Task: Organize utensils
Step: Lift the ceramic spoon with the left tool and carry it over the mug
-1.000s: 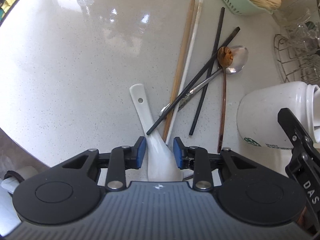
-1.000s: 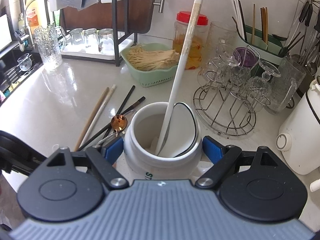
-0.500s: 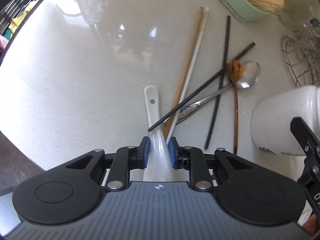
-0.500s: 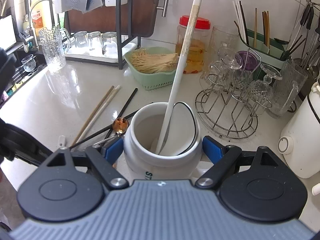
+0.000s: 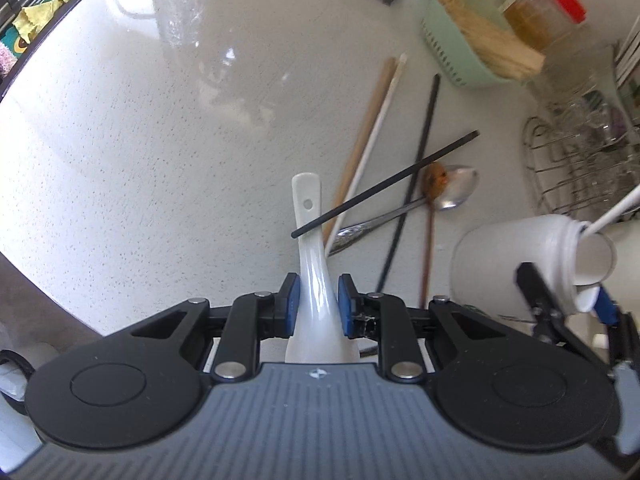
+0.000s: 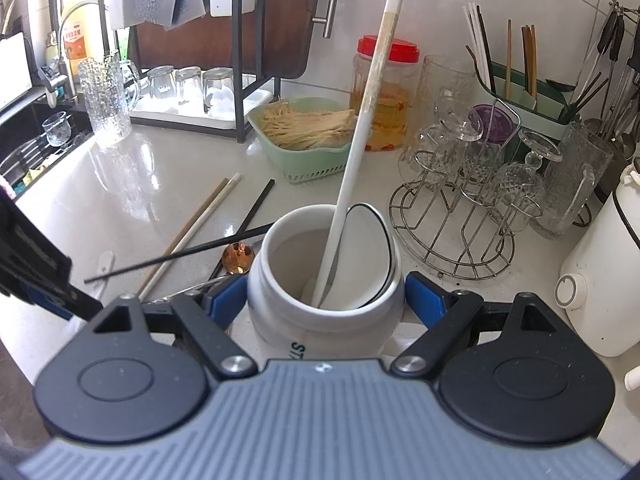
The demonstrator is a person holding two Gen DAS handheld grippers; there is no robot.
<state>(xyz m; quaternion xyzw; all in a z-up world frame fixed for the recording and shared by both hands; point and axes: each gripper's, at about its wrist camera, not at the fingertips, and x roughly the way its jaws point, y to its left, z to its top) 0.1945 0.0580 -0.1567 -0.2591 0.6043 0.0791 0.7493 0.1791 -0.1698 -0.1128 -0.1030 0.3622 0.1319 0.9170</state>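
My left gripper (image 5: 318, 300) is shut on a white ceramic spoon (image 5: 307, 208), pinching its neck; the handle points away from me, raised off the counter. One black chopstick (image 5: 384, 184) lies with its near end across that handle. To its right lies a loose pile: a wooden and a white chopstick (image 5: 372, 120), another black chopstick, a steel spoon (image 5: 454, 192) and a copper spoon (image 5: 436, 176). My right gripper (image 6: 325, 300) is shut on a white mug (image 6: 324, 320), which holds a long white chopstick (image 6: 360, 140) and a black-rimmed white piece (image 6: 374, 248).
A green basket of thin sticks (image 6: 304, 160) and a red-lidded jar (image 6: 386, 96) stand behind the pile. A wire rack with glasses (image 6: 460, 216) and a white kettle (image 6: 600, 272) are on the right. The counter's edge (image 5: 48, 280) and a sink lie to the left.
The left jaws closed on the white spoon, then rose with it; the counter looks farther away. The right gripper and mug stayed put.
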